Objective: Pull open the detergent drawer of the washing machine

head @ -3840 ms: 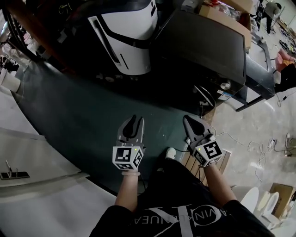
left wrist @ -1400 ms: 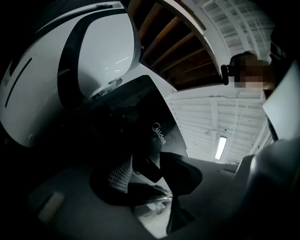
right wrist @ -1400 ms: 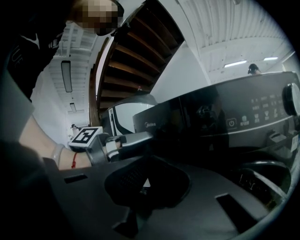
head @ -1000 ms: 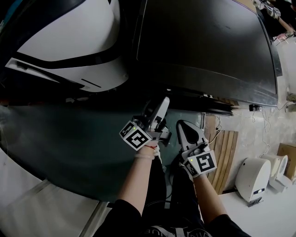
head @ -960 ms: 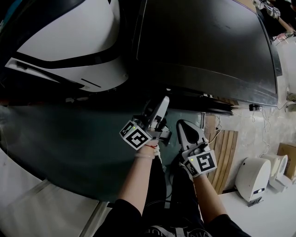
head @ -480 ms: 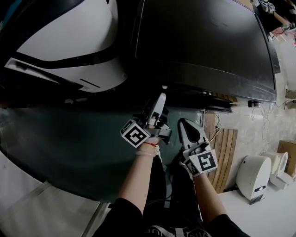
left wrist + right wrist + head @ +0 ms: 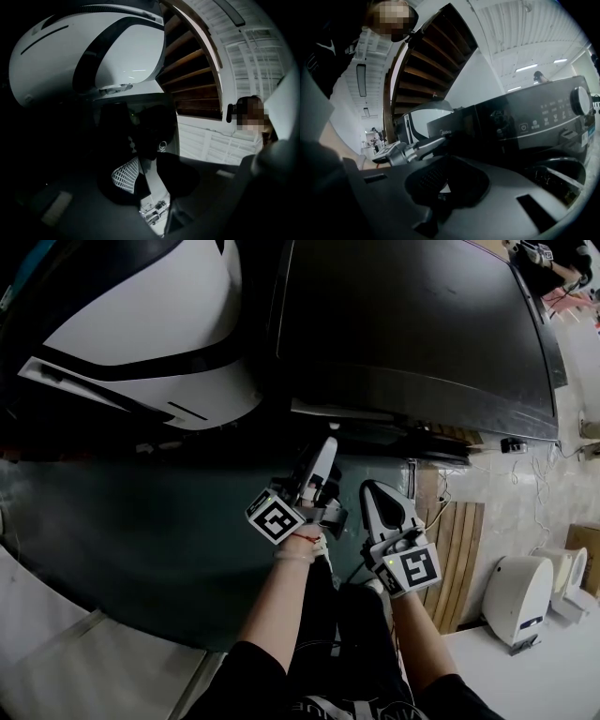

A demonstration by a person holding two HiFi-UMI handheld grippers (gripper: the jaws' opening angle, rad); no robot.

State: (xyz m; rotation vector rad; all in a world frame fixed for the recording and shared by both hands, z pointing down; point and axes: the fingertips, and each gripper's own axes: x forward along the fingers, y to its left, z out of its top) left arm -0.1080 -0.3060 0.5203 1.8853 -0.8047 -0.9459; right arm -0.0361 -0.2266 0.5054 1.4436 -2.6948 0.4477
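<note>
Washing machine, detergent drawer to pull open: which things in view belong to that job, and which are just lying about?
Job: washing machine; detergent drawer; left claw, jaws just closing at the drawer, too dark to tell what's between them.
Lying about: big white machine; wooden pallet; white appliance; right claw, shut and empty.

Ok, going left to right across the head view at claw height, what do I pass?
In order: dark green floor mat → left claw, jaws just closing, too dark to tell what is between them → right claw → wooden slatted board → white rounded plastic unit.
</note>
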